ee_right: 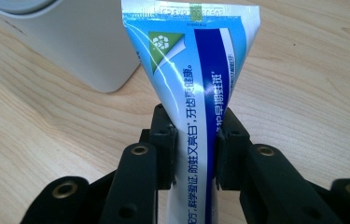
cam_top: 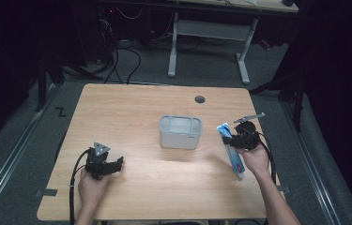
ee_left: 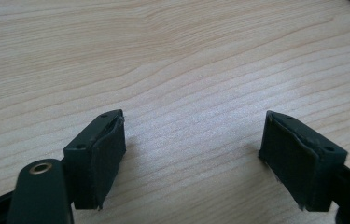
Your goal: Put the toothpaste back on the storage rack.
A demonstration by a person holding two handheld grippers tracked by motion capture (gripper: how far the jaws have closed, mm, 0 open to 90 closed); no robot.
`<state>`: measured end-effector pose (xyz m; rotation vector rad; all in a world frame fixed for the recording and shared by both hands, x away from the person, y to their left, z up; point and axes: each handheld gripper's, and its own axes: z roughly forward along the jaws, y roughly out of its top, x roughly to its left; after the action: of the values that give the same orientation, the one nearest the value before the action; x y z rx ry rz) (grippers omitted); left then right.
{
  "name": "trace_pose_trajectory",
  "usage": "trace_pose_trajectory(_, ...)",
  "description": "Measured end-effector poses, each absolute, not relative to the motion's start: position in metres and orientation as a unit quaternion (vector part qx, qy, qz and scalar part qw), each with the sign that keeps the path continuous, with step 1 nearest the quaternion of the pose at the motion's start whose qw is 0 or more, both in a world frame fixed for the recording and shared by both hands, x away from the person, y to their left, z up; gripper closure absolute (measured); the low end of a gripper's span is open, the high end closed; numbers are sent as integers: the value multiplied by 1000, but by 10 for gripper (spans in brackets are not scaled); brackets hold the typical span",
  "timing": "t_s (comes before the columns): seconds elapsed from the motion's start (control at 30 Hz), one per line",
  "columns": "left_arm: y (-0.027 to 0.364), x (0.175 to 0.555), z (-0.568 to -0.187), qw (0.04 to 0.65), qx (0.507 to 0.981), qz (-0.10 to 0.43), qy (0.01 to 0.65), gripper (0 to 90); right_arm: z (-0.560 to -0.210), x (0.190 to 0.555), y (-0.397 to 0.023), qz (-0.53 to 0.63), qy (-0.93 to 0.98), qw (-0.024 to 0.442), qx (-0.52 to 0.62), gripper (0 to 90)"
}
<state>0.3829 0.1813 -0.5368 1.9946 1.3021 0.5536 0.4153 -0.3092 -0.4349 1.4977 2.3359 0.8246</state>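
The right gripper (ee_right: pixel 195 140) is clenched on a blue-and-white toothpaste tube (ee_right: pixel 196 70) (flat crimped end pointing far), at the right of the light wooden table (cam_top: pixel 141 108), just right of the white plastic bin (cam_top: pixel 180 132). The left gripper (ee_left: pixel 193 154), near left, stands released over bare wood.

Light wooden table (cam_top: pixel 131 112) at centre frame; grey floor (cam_top: pixel 202 70), white-legged desk (cam_top: pixel 211 33) at top; surroundings dark.

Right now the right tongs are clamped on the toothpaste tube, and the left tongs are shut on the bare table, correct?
Not quite. The left tongs stand open over the bare table, as the left gripper view shows. The right tongs do clamp the toothpaste tube.
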Motion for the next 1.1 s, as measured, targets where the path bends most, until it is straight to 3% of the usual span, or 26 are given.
trace_pose_trajectory(1.1,181,383,-537,341,767,213,501,225,-400,400,-301,386,783,114,475,731)
